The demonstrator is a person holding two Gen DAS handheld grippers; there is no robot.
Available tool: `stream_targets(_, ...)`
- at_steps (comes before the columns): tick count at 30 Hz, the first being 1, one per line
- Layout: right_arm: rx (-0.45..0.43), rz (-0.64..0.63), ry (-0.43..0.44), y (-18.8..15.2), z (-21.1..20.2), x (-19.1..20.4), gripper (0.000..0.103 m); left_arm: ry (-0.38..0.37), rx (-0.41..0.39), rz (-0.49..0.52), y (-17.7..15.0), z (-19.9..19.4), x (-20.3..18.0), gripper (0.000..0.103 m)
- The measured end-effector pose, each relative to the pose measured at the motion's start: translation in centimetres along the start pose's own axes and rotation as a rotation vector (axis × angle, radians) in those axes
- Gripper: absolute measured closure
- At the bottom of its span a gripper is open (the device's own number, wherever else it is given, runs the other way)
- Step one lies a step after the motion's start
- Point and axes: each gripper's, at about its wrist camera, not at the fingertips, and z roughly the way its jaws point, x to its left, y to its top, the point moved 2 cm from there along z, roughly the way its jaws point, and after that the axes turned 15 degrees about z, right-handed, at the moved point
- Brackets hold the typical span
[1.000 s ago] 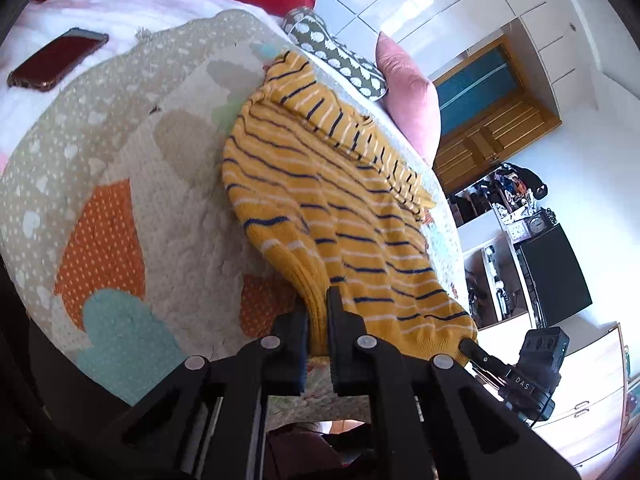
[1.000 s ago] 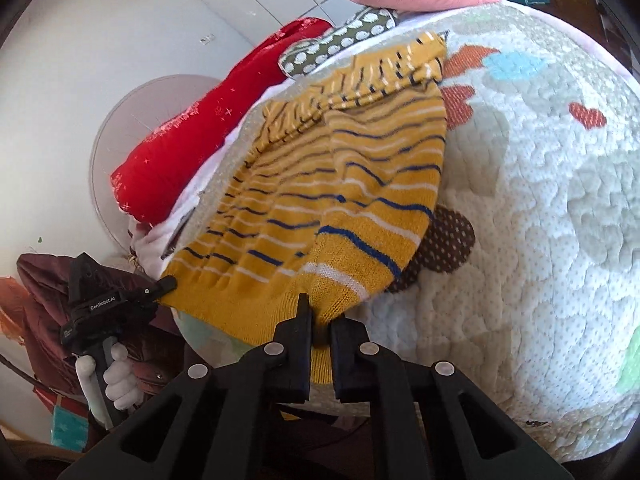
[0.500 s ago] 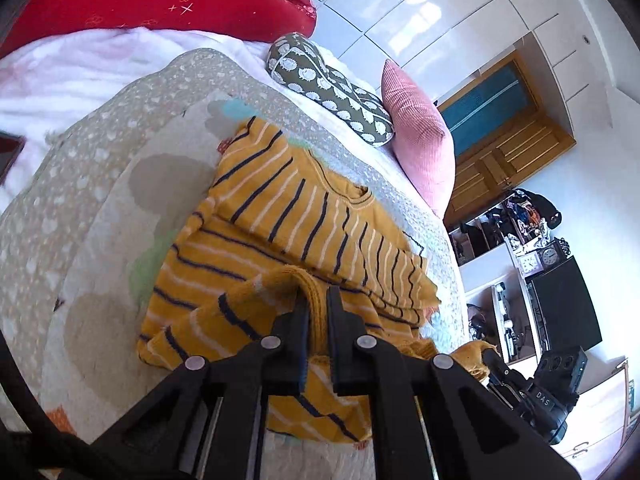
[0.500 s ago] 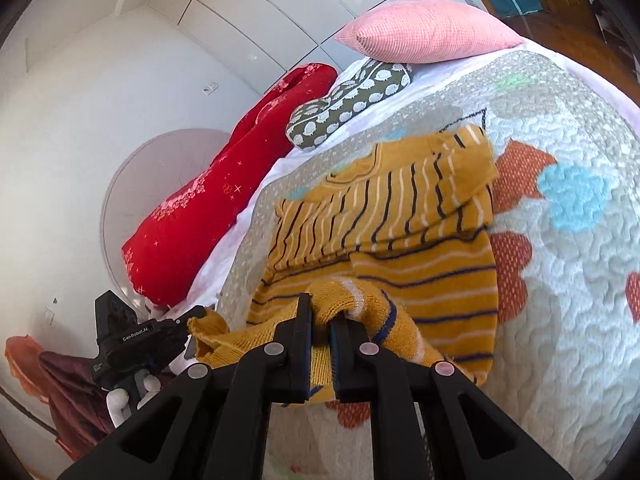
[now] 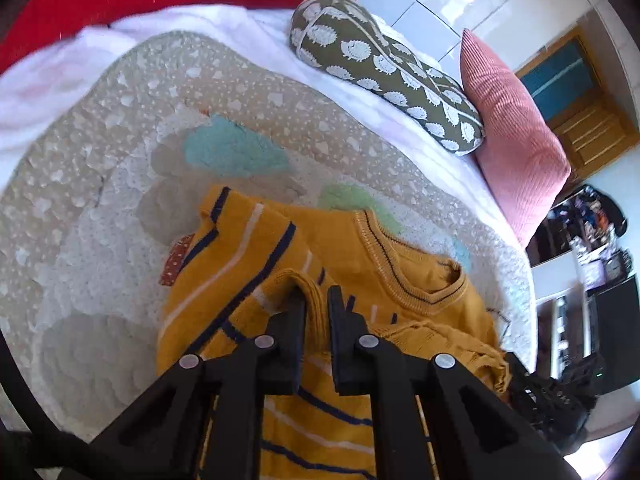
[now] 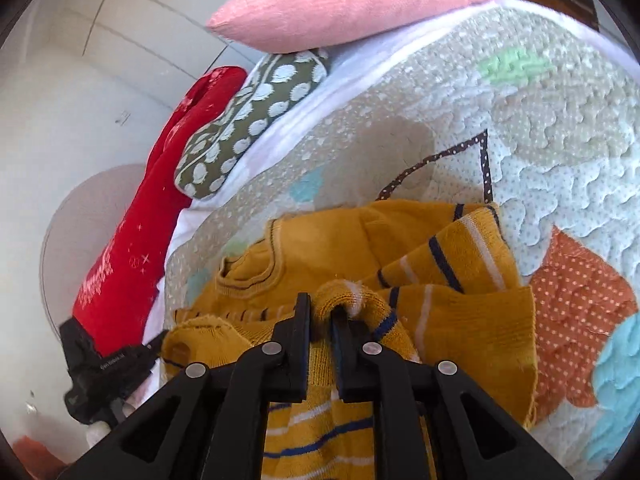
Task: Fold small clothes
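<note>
Sweater (image 5: 248, 276), mustard with navy and white stripes, lies on the quilt (image 5: 100, 216) straight ahead of both claws, its lower half now doubled up over the chest. A second ago it lay flat with the hem at the bed's near edge; the hem has been carried forward to just short of the collar (image 5: 416, 280). Left claw (image 5: 316, 300) and right claw (image 6: 320, 312) are each nearly closed, pinching a hem corner. I judge the bottom-up fold almost landed, needing only release.
</note>
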Motion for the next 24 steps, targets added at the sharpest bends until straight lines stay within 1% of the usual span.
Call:
stream_targets(1, 0.011, 0.043, 0.023, 0.6, 0.4, -0.5, 0.086, -0.047, -0.009, -0.031, 0.2, 0.0, 0.6, 0.088)
stream_targets(2, 0.019, 0.075, 0.055, 1.2, 0.6, -0.8, 0.079, -0.083, -0.022, -0.046, 0.5, -0.2, 0.9, 0.078)
stream_targets(3, 0.02, 0.101, 0.09, 1.7, 0.5, -1.0, 0.073, -0.109, -0.042, -0.053, 0.8, -0.7, 1.2, 0.067)
stream_targets(4, 0.015, 0.125, 0.12, 2.2, 0.3, -1.3, 0.062, -0.114, -0.062, -0.056, 1.0, -1.3, 1.3, 0.064)
stream_targets(5, -0.007, 0.145, 0.135, 2.7, -0.1, -1.5, 0.048, -0.107, -0.078, -0.06, 1.3, -2.0, 1.4, 0.06)
stream_targets(6, -0.054, 0.157, 0.131, 3.1, -0.8, -1.6, 0.04, -0.103, -0.091, -0.063, 1.5, -2.7, 1.5, 0.058)
stream_targets(7, -0.107, 0.166, 0.122, 3.6, -1.5, -1.8, 0.029, -0.097, -0.098, -0.063, 1.7, -3.3, 1.6, 0.057)
stream_targets(8, -0.146, 0.173, 0.11, 4.2, -2.2, -2.0, 0.025, -0.086, -0.102, -0.06, 1.7, -3.8, 1.6, 0.057)
stream_targets(9, -0.163, 0.177, 0.097, 4.6, -2.8, -2.1, 0.025, -0.067, -0.105, -0.05, 1.6, -4.5, 1.8, 0.056)
stream_targets(11, -0.158, 0.159, 0.086, 4.7, -4.2, -2.3, 0.025, -0.03, -0.1, -0.012, 1.0, -5.5, 2.1, 0.051)
stream_targets(12, -0.151, 0.123, 0.074, 4.4, -5.0, -2.5, 0.025, -0.003, -0.09, 0.02, 0.2, -6.0, 2.3, 0.049)
stream_targets(15, -0.147, -0.039, -0.028, 1.9, -7.5, -3.4, 0.025, 0.03, -0.057, 0.09, -2.4, -6.7, 3.0, 0.042)
stream_targets(17, -0.118, -0.105, -0.064, -0.1, -8.8, -5.1, 0.025, 0.018, -0.025, 0.118, -4.5, -6.8, 3.8, 0.041)
stream_targets(18, -0.099, -0.114, -0.07, -1.1, -9.1, -6.0, 0.025, -0.001, -0.006, 0.125, -5.6, -6.8, 4.2, 0.04)
stream_targets(20, -0.062, -0.109, -0.061, -2.9, -9.3, -7.8, 0.025, -0.02, 0.014, 0.134, -7.3, -6.8, 4.8, 0.037)
stream_targets(22, -0.032, -0.092, -0.046, -4.1, -8.8, -8.9, 0.025, -0.041, 0.017, 0.139, -8.5, -6.6, 5.2, 0.034)
stream_targets(24, -0.007, -0.083, -0.024, -4.9, -7.9, -9.3, 0.025, -0.07, 0.03, 0.146, -9.2, -6.0, 5.2, 0.028)
